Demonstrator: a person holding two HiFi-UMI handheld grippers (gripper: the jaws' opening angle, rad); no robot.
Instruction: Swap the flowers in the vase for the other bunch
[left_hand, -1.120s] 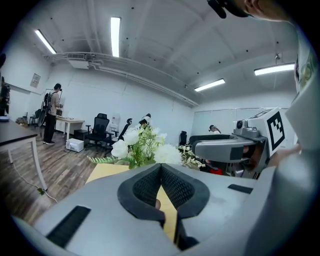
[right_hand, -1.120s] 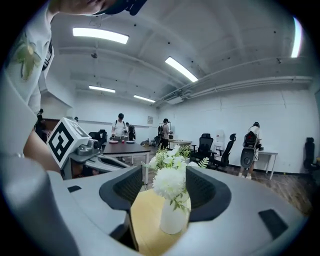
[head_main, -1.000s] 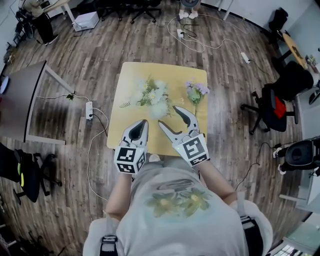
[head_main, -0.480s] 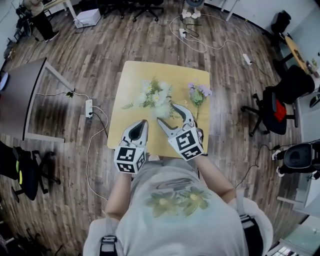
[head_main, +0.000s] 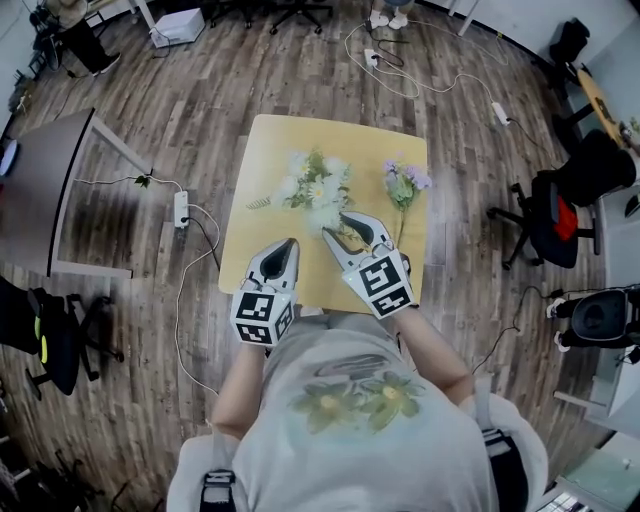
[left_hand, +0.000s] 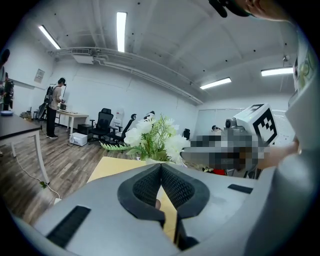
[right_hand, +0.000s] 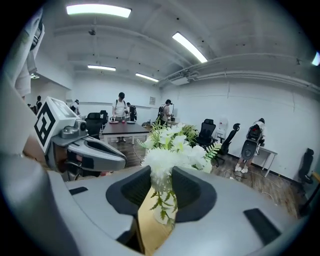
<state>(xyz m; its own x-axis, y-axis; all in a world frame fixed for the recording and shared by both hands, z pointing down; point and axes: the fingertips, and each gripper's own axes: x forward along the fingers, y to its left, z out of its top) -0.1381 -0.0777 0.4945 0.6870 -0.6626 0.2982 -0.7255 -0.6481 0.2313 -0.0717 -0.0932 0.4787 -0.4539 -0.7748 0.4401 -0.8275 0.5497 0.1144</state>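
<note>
A bunch of white flowers (head_main: 315, 188) stands in a small clear vase (right_hand: 164, 215) at the middle of the yellow table (head_main: 270, 150). To its right a purple bunch (head_main: 403, 183) lies flat on the table. My right gripper (head_main: 338, 228) reaches the near side of the vase, and its jaws are closing. In the right gripper view the white blooms (right_hand: 175, 145), the leafy stems and the vase top stand between its pads (right_hand: 187, 187). My left gripper (head_main: 290, 243) hovers over the table's near edge, shut and empty, its pads (left_hand: 172, 185) meeting; the white flowers (left_hand: 150, 137) rise beyond them.
Black office chairs (head_main: 550, 215) stand to the right of the table. A grey desk (head_main: 40, 190) is on the left. A power strip with cables (head_main: 181, 210) lies on the wood floor. People stand at desks far back in both gripper views.
My right gripper has moved forward and down to the vase, and its jaws have narrowed from wide open. The left gripper has barely shifted.
</note>
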